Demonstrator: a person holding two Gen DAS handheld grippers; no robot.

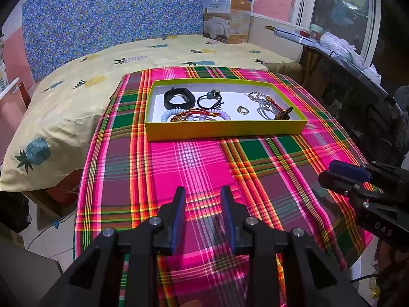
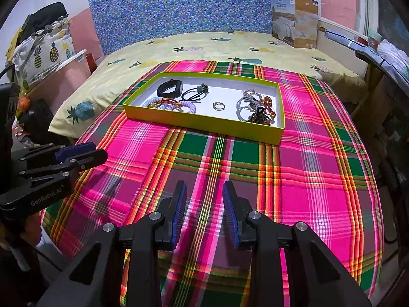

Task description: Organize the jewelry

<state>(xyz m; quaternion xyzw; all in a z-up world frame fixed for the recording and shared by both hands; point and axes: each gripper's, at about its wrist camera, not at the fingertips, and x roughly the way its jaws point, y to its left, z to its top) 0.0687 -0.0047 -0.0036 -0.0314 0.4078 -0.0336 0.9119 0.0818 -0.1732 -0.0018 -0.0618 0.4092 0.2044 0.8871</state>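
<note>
A shallow yellow-green tray (image 1: 225,131) (image 2: 204,124) sits at the far side of the plaid cloth. Inside lie a black band (image 1: 178,97) (image 2: 169,87), a black hair tie with a bead (image 1: 209,100) (image 2: 194,92), pale spiral bracelets with red cord (image 1: 195,115) (image 2: 168,104), a gold ring (image 1: 242,110) (image 2: 219,106) and a tangle of beaded pieces (image 1: 272,107) (image 2: 257,108). My left gripper (image 1: 203,192) (image 2: 84,151) hovers open over the near cloth, nothing between its blue pads. Beside it, my right gripper (image 2: 204,186) (image 1: 340,172) is likewise open and holds nothing.
The pink, green and orange plaid cloth (image 1: 194,163) (image 2: 230,168) covers a small table pushed against a bed with a pineapple-print sheet (image 1: 76,94) (image 2: 204,46). A cardboard bedding box (image 1: 227,19) (image 2: 295,20) stands at the bed's far corner. A cluttered ledge (image 1: 340,48) runs along the right.
</note>
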